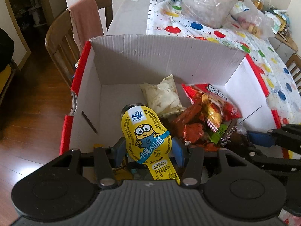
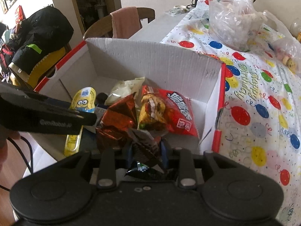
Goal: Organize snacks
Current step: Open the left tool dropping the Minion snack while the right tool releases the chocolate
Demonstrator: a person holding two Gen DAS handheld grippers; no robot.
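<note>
A white cardboard box with red edges [image 1: 160, 60] [image 2: 150, 60] stands on the table and holds several snacks. Inside lie a cream packet [image 1: 163, 96] [image 2: 124, 90], a red noodle-snack bag [image 1: 216, 101] [image 2: 169, 109] and red foil wrappers [image 1: 188, 124] [image 2: 116, 120]. My left gripper [image 1: 148, 148] [image 2: 82, 117] is shut on a yellow Minions snack pack [image 1: 144, 131] [image 2: 84, 101], low over the box's left part. My right gripper [image 2: 145, 147] [image 1: 250, 141] is shut on a dark crinkled wrapper [image 2: 144, 143] [image 1: 233, 135] just above the pile, at the box's near right.
The table wears a balloon-print birthday cloth [image 2: 254, 94] [image 1: 207, 28] with clear plastic bags [image 1: 207, 3] [image 2: 233, 18] at the back. A wooden chair with a pink towel [image 1: 84, 20] [image 2: 126, 20] stands behind the box. A black jacket [image 2: 43, 35] lies far left, over wood floor [image 1: 28, 122].
</note>
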